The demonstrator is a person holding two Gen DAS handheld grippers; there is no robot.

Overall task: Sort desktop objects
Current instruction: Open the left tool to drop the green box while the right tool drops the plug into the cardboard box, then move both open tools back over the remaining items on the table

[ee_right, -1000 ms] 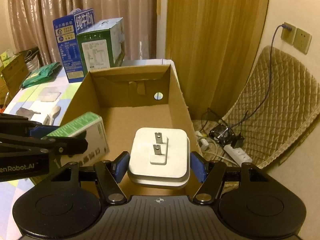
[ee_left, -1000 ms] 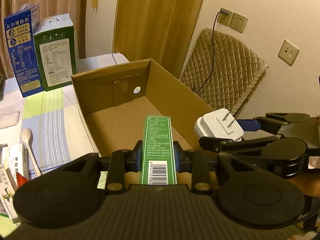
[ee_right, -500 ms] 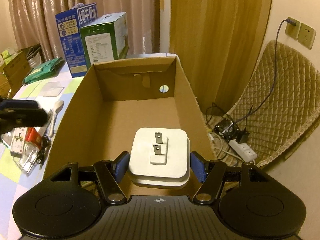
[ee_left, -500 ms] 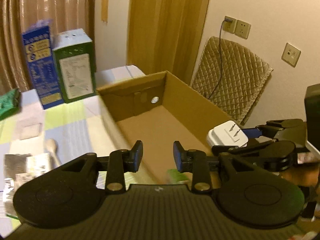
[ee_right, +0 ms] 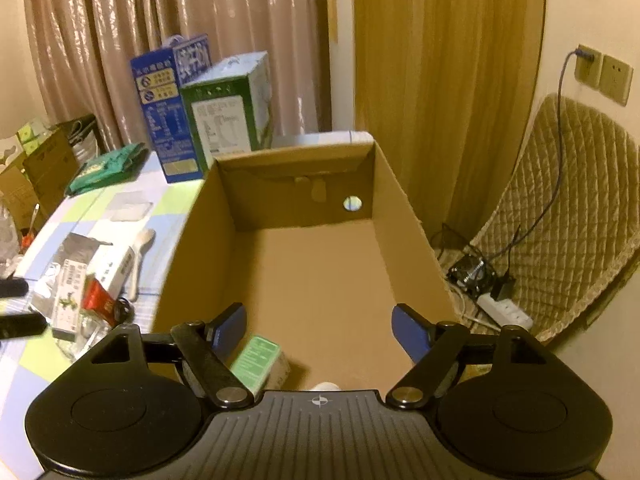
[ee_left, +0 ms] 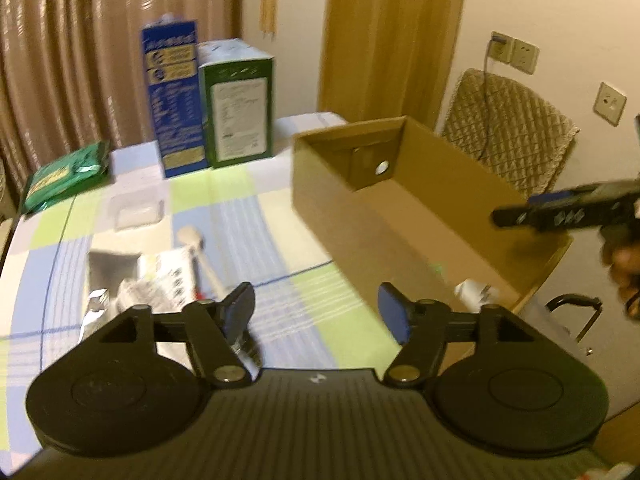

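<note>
My left gripper (ee_left: 318, 314) hovers over the checked tablecloth, left of the cardboard box (ee_left: 320, 184); its jaws are opening with nothing between them. My right gripper (ee_right: 320, 328) hangs over the near end of the cardboard box (ee_right: 404, 216), jaws also opening and empty. On the box floor below lie a green carton (ee_right: 260, 360) and the white plug adapter (ee_right: 326, 386), mostly hidden by the gripper body. The left wrist view shows the white plug adapter (ee_left: 476, 298) inside the box.
On the table lie a wooden spoon (ee_left: 194, 240), a white medicine box (ee_left: 168, 276), a foil pack (ee_left: 112, 268), a clear lid (ee_left: 136, 210) and a green pouch (ee_left: 64, 176). A blue carton (ee_left: 176, 96) and a green carton (ee_left: 236, 104) stand behind. A quilted chair (ee_right: 568, 208) is right.
The left gripper let go of the green carton into the box and swung left over the table. The right gripper opened and the white plug dropped into the box.
</note>
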